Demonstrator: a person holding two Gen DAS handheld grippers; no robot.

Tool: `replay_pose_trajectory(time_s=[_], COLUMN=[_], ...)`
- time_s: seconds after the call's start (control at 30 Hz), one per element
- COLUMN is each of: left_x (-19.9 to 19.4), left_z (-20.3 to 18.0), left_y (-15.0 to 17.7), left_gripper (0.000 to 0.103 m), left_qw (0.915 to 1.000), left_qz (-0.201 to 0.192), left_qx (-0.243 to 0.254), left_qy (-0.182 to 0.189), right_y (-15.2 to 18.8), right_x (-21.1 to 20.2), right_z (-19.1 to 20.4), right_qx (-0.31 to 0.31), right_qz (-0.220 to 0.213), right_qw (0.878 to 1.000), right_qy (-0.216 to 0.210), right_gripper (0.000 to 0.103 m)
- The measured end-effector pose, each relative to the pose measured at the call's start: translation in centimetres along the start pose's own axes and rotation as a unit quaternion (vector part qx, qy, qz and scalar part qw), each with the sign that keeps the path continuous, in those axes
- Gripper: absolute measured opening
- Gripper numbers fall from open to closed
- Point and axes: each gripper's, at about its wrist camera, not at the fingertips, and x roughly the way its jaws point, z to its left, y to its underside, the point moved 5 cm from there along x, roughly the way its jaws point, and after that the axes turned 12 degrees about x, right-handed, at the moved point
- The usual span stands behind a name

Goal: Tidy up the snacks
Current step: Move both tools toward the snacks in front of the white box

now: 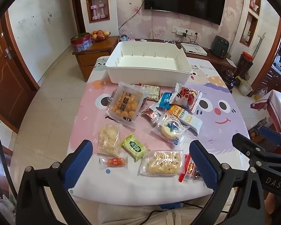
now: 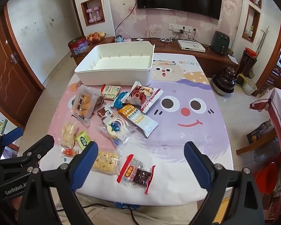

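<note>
Snack packets (image 1: 162, 162) before bare-floored white bin (image 1: 149, 69)

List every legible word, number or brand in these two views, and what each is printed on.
"OATS" and "20%": oat bar wrapper.
"GOOD": tablecloth.
"DAS": right gripper body, seen from the left wrist view.
"GenRobot.AI": left gripper body, seen from the right wrist view.
Chinese print on the other snack packets: too small or distorted to read reliably.

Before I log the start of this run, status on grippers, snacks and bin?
Left gripper and right gripper open, holding nothing. Snack packets loose on table, none in white bin. Nothing blocking.
</note>
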Motion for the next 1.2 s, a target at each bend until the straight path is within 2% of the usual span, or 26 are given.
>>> replay_pose_trajectory(time_s=[0.5, 1.0, 1.17, 1.2], left_x=[0.5, 1.8, 1.7, 1.7], left_z=[-0.3, -0.3, -0.1, -0.1], left_y=[0.2, -0.2, -0.8, -1.0], left_gripper=[0.102, 0.102, 0.102, 0.102], left_qw=[1.0, 0.9995, 0.9995, 0.9995], left_qz=[0.002, 0.012, 0.012, 0.013], left_qx=[0.001, 0.0, 0.007, 0.011], left_qy=[0.002, 0.03, 0.028, 0.027], right_y=[-0.1, -0.5, -1.0, -1.7], right_x=[0.4, 0.6, 1.2, 0.0], right_z=[-0.1, -0.2, 0.9, 0.9], right_qx=[0.0, -0.002, -0.018, -0.026], right_qz=[0.0, -0.002, -0.02, -0.035], right_qw=[1.0, 1.0, 1.0, 0.999], right_qy=[0.0, -0.002, -0.003, -0.006], right_gripper=[0.093, 0.092, 0.092, 0.092])
